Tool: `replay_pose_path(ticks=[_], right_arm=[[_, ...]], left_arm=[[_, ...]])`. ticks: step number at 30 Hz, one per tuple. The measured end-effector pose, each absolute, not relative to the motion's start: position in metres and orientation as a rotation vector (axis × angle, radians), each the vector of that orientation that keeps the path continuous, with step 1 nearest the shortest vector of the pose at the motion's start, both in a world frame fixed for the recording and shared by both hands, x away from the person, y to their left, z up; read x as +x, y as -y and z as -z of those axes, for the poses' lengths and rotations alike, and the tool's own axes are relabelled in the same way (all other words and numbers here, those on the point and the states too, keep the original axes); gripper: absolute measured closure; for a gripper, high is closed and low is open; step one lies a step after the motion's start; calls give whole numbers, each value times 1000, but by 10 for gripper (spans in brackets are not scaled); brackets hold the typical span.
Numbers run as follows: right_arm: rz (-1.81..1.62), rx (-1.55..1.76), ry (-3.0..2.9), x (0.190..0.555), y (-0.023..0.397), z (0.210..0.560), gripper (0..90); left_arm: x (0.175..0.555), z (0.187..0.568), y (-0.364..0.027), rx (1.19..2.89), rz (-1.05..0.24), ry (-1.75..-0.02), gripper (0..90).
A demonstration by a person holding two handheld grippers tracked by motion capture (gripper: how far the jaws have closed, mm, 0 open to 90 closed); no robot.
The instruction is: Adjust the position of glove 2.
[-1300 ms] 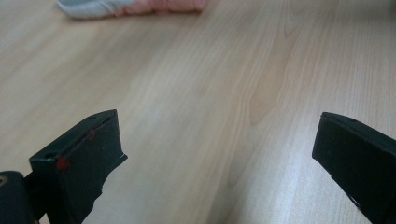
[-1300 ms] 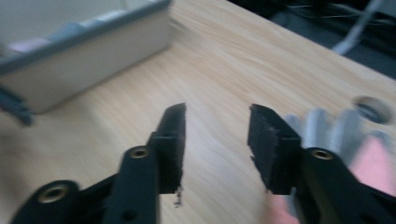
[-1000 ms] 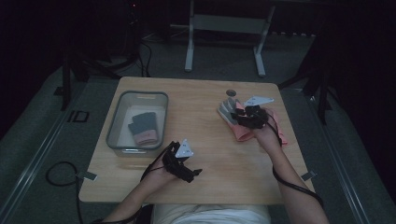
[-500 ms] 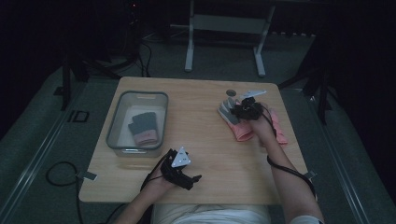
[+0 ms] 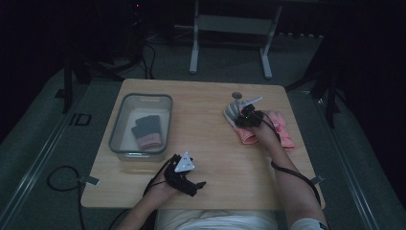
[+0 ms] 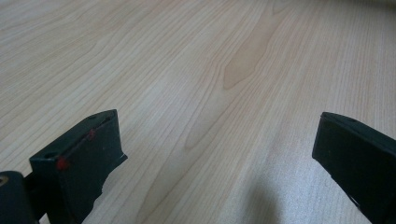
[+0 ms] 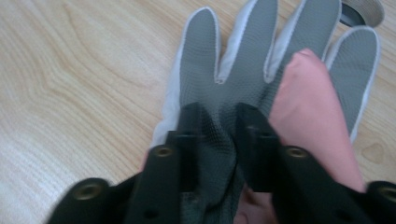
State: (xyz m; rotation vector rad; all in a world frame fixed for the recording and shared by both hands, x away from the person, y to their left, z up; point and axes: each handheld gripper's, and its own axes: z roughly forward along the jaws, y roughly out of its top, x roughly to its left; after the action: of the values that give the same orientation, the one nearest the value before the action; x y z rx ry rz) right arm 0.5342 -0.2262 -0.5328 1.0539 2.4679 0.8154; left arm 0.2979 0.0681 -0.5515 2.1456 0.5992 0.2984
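A grey-palmed white glove point(image 7: 233, 60) lies flat on the wooden table, fingers pointing away, with a pink glove point(image 7: 308, 93) partly over its right side. My right gripper point(image 7: 217, 116) is down on the grey glove's palm; its jaws have just been closing and now pinch a raised fold of the grey fabric. From above, the right gripper point(image 5: 245, 116) sits over the grey glove point(image 5: 231, 113), beside the pink glove point(image 5: 283, 130). My left gripper point(image 6: 219, 140) rests low over bare wood, jaws wide apart and empty, near the table's front edge point(image 5: 191, 182).
A clear plastic bin point(image 5: 115, 130) stands at the table's left with a dark glove point(image 5: 146, 130) with a pink cuff inside. A small round object point(image 5: 236, 95) lies just beyond the grey glove. Metal stand legs rise behind the table.
My right gripper has come down and forward onto the gloves, and its jaws have drawn together on the grey glove. The left hand has stayed nearly in place.
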Motion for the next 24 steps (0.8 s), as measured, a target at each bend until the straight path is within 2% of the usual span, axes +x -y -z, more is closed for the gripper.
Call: replay_pose_path(ticks=[4,10,15,20,24], right_arm=[[-817,1112,-2407,530,225,534,835],[-839,1213,-2323,525,225,529,876],[-894,1193,-2241,506,219,501,879],[-983,1175,-2134,473,208,457,880],[-976,1171,-2114,448,194,434,880]], left_arm=[[297,554,-66,2163,-317,-584,12],[297,554,-65,2173,-322,-573,12],[297,554,-66,2169,-315,-572,12],[296,554,-67,2158,-320,-572,12],[296,554,-67,2154,-319,-571,12]])
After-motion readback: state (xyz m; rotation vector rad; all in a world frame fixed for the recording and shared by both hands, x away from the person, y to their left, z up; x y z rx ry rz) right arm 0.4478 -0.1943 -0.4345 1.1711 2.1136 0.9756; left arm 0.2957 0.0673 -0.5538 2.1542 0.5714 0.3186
